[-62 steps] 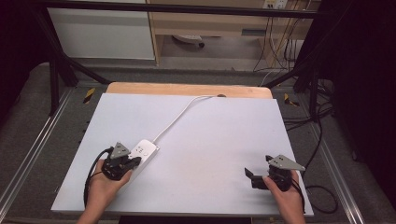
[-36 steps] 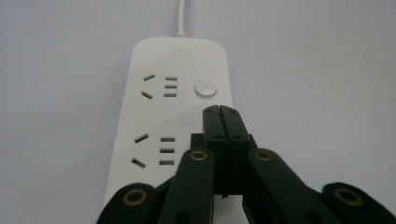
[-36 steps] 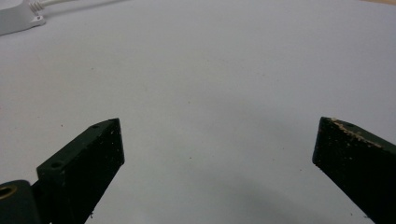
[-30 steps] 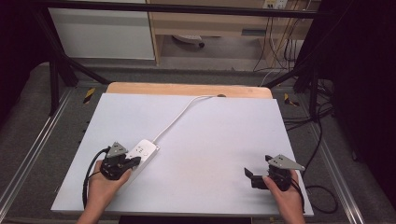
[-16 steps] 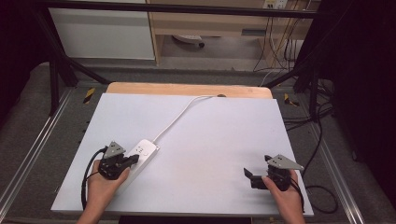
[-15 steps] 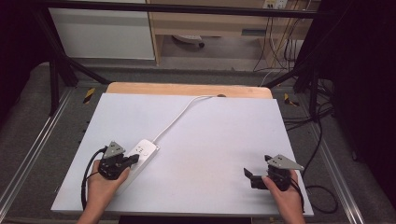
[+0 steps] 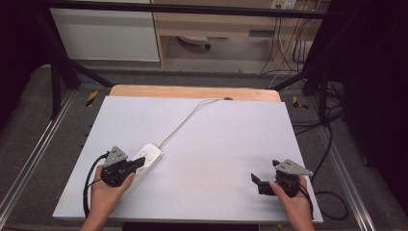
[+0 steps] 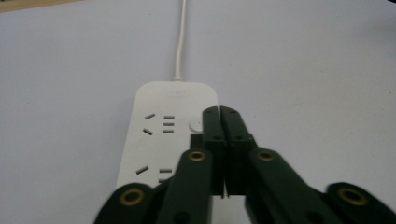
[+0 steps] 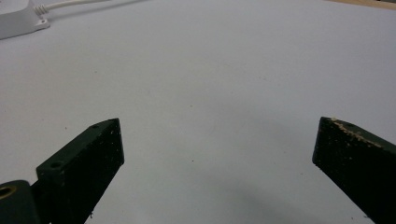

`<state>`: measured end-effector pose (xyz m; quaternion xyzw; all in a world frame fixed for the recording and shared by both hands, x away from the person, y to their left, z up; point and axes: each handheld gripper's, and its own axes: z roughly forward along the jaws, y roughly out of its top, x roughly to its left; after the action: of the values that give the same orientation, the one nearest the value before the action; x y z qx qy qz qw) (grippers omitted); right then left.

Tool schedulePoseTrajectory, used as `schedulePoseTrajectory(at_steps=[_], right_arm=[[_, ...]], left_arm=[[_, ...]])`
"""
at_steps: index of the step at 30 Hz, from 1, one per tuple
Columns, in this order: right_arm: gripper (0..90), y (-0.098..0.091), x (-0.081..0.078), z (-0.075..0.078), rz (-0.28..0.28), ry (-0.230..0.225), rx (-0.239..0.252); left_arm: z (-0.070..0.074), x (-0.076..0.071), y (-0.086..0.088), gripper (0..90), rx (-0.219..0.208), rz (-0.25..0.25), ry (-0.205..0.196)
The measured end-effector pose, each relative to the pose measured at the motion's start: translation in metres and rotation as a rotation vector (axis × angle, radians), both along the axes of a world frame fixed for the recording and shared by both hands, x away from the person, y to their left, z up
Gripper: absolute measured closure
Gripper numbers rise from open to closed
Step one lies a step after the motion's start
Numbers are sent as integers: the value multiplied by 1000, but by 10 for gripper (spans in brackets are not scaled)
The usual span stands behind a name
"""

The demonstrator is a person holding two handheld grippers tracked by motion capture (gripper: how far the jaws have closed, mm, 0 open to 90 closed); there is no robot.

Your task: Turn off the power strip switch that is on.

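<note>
Presently, at the left of the high view, the person's left hand holds the left gripper low over the near-left part of the tabletop. Its jaws are pressed together with no visible gap and nothing between them, as the left gripper view confirms. The clenched tips sit over the right half of a white power strip, just beside its round button; whether they actually touch the casing cannot be told. The power strip lies flat and slanted on the grey tabletop, its near end under the gripper. Two sets of socket slots show on its face in the left gripper view. A white cord leaves its far end and runs toward the back edge of the tabletop, where a strip of bare wood is exposed.

The middle of the tabletop between the two grippers is plain grey surface.

At the right, the person's right hand holds the right gripper near the front-right part of the tabletop, well apart from the power strip. Its jaws stand wide open and hold nothing; in the right gripper view grey surface lies between them, and pale flecks mark the right jaw's tip. A corner of the power strip and its cord appear at the upper left of that view.
</note>
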<state>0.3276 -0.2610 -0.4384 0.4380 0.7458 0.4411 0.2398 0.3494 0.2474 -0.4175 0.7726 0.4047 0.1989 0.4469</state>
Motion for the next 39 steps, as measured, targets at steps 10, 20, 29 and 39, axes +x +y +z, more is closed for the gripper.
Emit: schedulePoseTrajectory(at_steps=[10, 20, 29, 39], right_arm=[[26, 0, 1, -1, 3, 1, -2], [26, 0, 1, -1, 3, 0, -2], [26, 1, 1, -1, 4, 1, -1], [28, 1, 1, -1, 1, 3, -2]], left_arm=[[3, 1, 5, 517, -84, 5, -57], [8, 2, 8, 157, -140, 64, -73], [12, -1, 4, 87, -139, 42, -101], [17, -3, 7, 67, -155, 48, -120]])
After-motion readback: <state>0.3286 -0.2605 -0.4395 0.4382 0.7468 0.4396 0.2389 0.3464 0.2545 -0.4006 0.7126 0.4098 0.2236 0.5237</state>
